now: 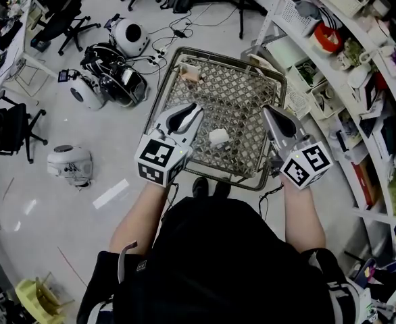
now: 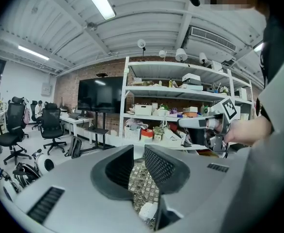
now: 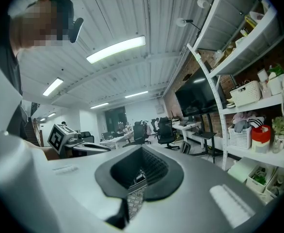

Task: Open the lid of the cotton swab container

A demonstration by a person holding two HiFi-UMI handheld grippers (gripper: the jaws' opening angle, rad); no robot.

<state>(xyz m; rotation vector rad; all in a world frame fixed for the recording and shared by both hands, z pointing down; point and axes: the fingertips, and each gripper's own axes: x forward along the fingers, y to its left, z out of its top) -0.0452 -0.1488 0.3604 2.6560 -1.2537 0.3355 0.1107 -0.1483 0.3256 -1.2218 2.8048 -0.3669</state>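
Note:
A small white cotton swab container [image 1: 218, 137] sits on the metal mesh table top [image 1: 242, 90], near its front edge. Whether its lid is up or down I cannot tell. My left gripper [image 1: 194, 111] hovers just left of the container, jaws a little apart with nothing between them. In the left gripper view the container [image 2: 148, 211] shows low down through the gap of that gripper [image 2: 138, 152]. My right gripper [image 1: 269, 112] hangs to the container's right, apart from it, jaws shut and empty. The right gripper view shows that gripper [image 3: 141, 165] closed over the mesh.
A small brown object [image 1: 191, 73] lies at the table's far left corner. Crowded white shelves [image 1: 347, 79] run along the right. On the floor to the left stand round white machines [image 1: 128, 36] with cables, and office chairs [image 1: 9, 128].

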